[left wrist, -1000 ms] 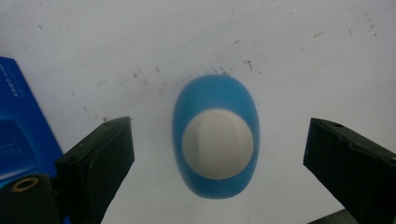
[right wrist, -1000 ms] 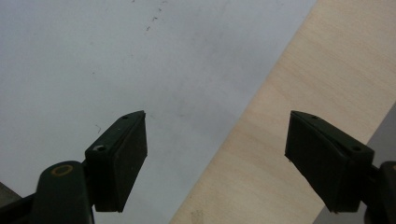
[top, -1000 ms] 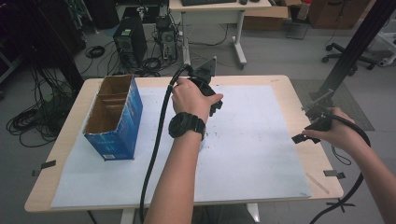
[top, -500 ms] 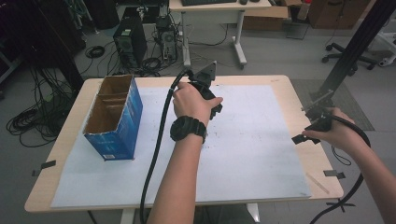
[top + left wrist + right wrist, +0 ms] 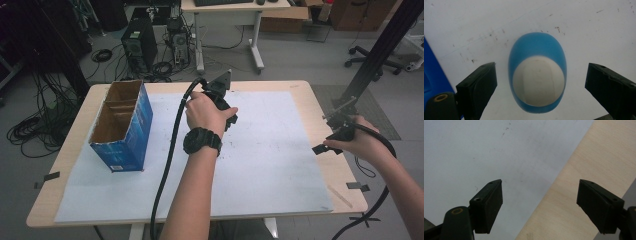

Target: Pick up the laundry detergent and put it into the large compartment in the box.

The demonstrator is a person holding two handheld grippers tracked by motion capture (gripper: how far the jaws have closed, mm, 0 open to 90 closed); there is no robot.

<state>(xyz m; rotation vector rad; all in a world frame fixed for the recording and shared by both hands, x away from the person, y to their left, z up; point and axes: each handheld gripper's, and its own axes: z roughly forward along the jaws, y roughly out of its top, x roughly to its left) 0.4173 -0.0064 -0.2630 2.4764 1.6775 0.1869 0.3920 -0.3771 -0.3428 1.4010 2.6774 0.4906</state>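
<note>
A blue cup [image 5: 536, 45] with a white inside rests on the white paper, its mouth turned toward the left gripper view's camera. My left gripper [image 5: 539, 82] is open, one jaw on each side of the cup and neither touching it. In the high view the left gripper [image 5: 225, 106] points down at the middle of the table's far half, and the hand hides the cup. My right gripper [image 5: 331, 137] is held at the table's right edge. It stands open [image 5: 540, 192] over the paper's border and bare wood, with nothing between its jaws.
An open-topped blue cardboard box [image 5: 122, 125] stands on the left of the table, and its blue side [image 5: 432, 72] is close to the left jaw. White paper [image 5: 270, 165] covers most of the wooden table [image 5: 345, 172]. Computers and cables lie on the floor beyond.
The left hand has tilted its gripper slightly over the same spot. The right gripper has stayed at the table's right edge.
</note>
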